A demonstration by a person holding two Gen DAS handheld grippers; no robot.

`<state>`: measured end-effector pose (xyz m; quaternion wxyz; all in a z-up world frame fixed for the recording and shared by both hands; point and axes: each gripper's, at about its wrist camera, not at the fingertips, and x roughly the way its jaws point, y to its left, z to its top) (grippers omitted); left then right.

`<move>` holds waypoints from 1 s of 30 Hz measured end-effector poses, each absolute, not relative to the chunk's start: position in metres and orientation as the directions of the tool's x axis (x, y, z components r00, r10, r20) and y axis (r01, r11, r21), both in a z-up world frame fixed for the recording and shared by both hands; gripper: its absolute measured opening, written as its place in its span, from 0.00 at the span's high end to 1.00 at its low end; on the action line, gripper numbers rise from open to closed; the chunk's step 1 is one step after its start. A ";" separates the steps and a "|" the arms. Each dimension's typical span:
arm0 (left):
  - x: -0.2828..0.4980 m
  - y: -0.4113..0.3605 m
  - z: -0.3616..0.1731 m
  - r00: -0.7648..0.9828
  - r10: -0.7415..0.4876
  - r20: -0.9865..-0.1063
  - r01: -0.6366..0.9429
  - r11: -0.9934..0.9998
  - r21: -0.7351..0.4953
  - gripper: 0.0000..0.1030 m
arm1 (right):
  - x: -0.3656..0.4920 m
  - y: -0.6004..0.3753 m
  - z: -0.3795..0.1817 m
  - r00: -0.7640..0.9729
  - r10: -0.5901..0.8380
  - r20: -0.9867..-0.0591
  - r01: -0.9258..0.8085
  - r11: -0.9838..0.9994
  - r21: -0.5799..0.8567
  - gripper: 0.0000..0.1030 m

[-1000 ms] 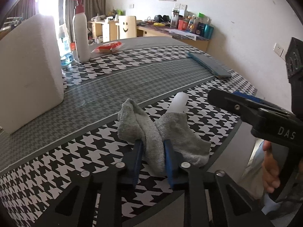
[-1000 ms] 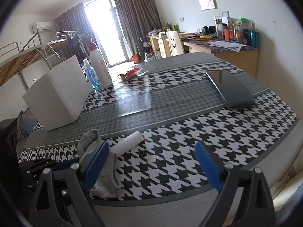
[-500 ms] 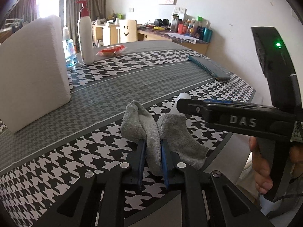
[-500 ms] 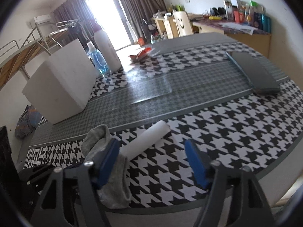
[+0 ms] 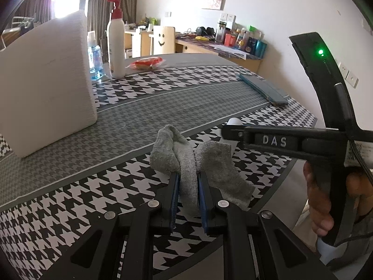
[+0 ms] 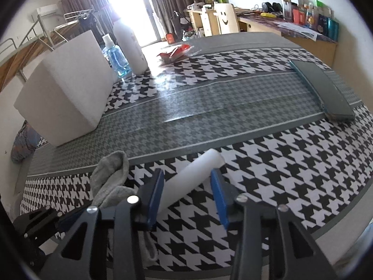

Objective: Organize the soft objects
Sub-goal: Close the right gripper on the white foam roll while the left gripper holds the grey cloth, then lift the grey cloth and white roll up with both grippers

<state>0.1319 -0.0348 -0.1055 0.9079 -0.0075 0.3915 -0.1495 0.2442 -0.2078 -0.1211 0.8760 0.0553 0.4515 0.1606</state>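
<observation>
A grey sock (image 5: 186,163) lies bunched on the houndstooth tablecloth near the front edge. My left gripper (image 5: 188,182) is shut on the sock's middle fold. The sock also shows in the right wrist view (image 6: 109,182) at the lower left. A white foam cylinder (image 6: 193,175) lies on the cloth beside the sock. My right gripper (image 6: 186,182) is open, its blue pads on either side of the cylinder, the left pad close to it. In the left wrist view the right gripper's black body (image 5: 279,140) crosses above the cylinder's tip (image 5: 234,122).
A large white foam block (image 5: 44,93) stands at the left. A pump bottle (image 5: 115,44) and a blue bottle (image 6: 115,58) stand behind it. A red packet (image 5: 146,63) lies farther back. A dark flat case (image 6: 324,91) lies at the right.
My left gripper has closed tighter on the sock. My right gripper has moved left and forward over the white cylinder, and its jaws have narrowed around it.
</observation>
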 end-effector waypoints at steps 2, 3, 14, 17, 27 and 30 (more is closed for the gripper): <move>0.133 -0.033 -0.106 0.648 -0.274 -0.711 0.258 0.957 -0.133 0.83 | 0.247 -0.210 -0.122 0.540 0.320 -0.778 -0.222 0.946 0.235 0.80; 0.133 -0.032 -0.106 0.648 -0.274 -0.711 0.256 0.957 -0.135 0.83 | 0.248 -0.211 -0.122 0.540 0.320 -0.779 -0.224 0.946 0.234 0.83; 0.131 -0.022 -0.097 0.679 -0.264 -0.685 0.238 0.962 -0.134 0.83 | 0.239 -0.228 -0.097 0.626 0.344 -0.700 -0.240 0.939 0.247 0.91; 0.131 -0.023 -0.093 0.688 -0.263 -0.677 0.243 0.962 -0.127 0.83 | 0.234 -0.227 -0.090 0.645 0.347 -0.681 -0.258 0.937 0.234 0.91; 0.126 -0.019 -0.077 0.730 -0.253 -0.635 0.242 0.965 -0.105 0.83 | 0.223 -0.225 -0.070 0.687 0.363 -0.629 -0.297 0.931 0.213 0.91; 0.126 -0.019 -0.072 0.742 -0.246 -0.623 0.239 0.966 -0.097 0.83 | 0.221 -0.223 -0.066 0.691 0.368 -0.622 -0.309 0.929 0.205 0.91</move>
